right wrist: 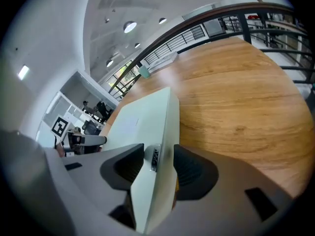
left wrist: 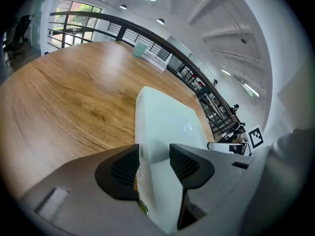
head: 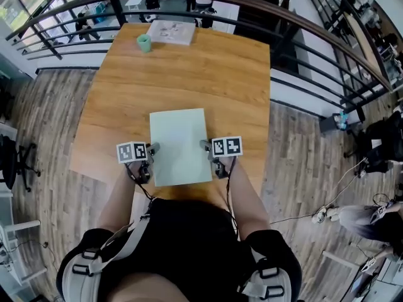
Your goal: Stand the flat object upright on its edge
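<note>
**Pale slab lying flat, both grippers straddling its sides**

A wooden table is filling the middle of an open upper floor. A dark curved railing is running behind it, and plank flooring is spreading out to either side. At the table's far edge a small green cup is standing just left of a flat grey booklet.

The flat object, a pale green rectangular slab, is lying face up at the near middle of the table, not on its edge. Its near end is reaching the table's near rim, close to the person.

The left gripper is sitting at the slab's left side, close to the near corner. Its jaws are standing apart with the slab's edge between them. One pad is lying close against the underside, while a strip of the top face is showing before the other pad, so it is not clamping.

The right gripper is mirroring it at the slab's right side. Its jaws are spread wide around that edge, where a small metal fitting is showing between the pads. They are not squeezing the slab.

Both marker cubes are facing up, the left cube and the right cube, with the person's forearms reaching in from the near side.
</note>
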A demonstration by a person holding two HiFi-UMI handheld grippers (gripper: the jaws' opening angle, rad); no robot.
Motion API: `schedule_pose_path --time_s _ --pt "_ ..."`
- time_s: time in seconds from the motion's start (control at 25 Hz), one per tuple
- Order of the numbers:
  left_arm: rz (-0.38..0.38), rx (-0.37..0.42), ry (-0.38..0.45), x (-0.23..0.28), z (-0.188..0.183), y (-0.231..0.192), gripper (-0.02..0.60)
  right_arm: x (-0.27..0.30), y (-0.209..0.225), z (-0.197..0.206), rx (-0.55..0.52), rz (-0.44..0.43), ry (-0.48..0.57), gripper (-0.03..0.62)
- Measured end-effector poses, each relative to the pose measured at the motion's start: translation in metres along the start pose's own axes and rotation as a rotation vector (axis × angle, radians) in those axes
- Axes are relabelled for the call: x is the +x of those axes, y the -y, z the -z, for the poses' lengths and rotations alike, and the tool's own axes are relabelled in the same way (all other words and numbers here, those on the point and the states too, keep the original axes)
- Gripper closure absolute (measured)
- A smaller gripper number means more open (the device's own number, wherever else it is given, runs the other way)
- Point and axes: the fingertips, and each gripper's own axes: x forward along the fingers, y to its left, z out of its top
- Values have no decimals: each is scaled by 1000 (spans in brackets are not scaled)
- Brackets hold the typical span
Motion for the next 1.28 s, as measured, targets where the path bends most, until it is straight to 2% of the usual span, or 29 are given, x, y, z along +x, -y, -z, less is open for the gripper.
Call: schedule_pose_path --time_s 0.16,0.36,0.52,0.72,0.88,1.08,1.2,1.28 --pt "25 26 -1 4 2 -3 399 7 1 4 109 -100 -6 421" --pt "27 49 -56 6 1 -5 399 10 4 4 121 -138 -61 410" --pt "-13 78 -120 9 0 -5 399 11 3 4 101 -133 -112 413" --pt "13 48 -139 9 -2 -7 411 13 0 3 69 -116 -110 423" --pt "21 75 -155 2 -4 0 414 5 -7 4 79 -134 -92 425" --pt "48 153 -64 -14 -30 17 414 -12 -19 -19 14 -138 -26 425" --pt "48 250 16 -29 -51 33 414 -29 -30 -45 -73 -119 31 425" --pt "70 273 63 -38 -61 41 417 -43 -41 -65 -144 -107 82 426"
